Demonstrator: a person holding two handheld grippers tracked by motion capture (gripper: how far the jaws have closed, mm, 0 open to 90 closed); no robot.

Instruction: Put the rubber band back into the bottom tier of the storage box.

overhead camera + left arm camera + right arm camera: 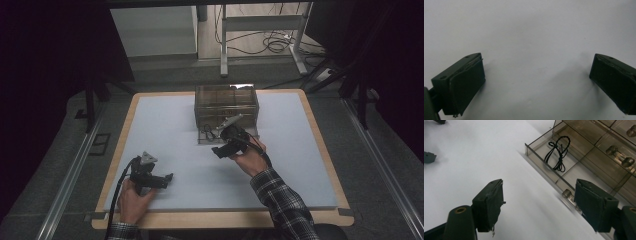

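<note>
While my right gripper (537, 205) hangs with its jaws spread and nothing between them, the drawer (541, 161) lies open just beyond, its clear knob (567, 193) beside my right finger (a black cord (559, 152) inside). My left gripper (536, 82) gapes over the bare table (529, 30). No writing is readable.

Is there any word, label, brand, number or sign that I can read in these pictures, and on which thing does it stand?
None can be read.
Clear drawer cabinet: no label shows.
Open drawer with black cord: no writing.
Left tongs and right tongs: plain black, no brand shows.
White mat: blank.
</note>
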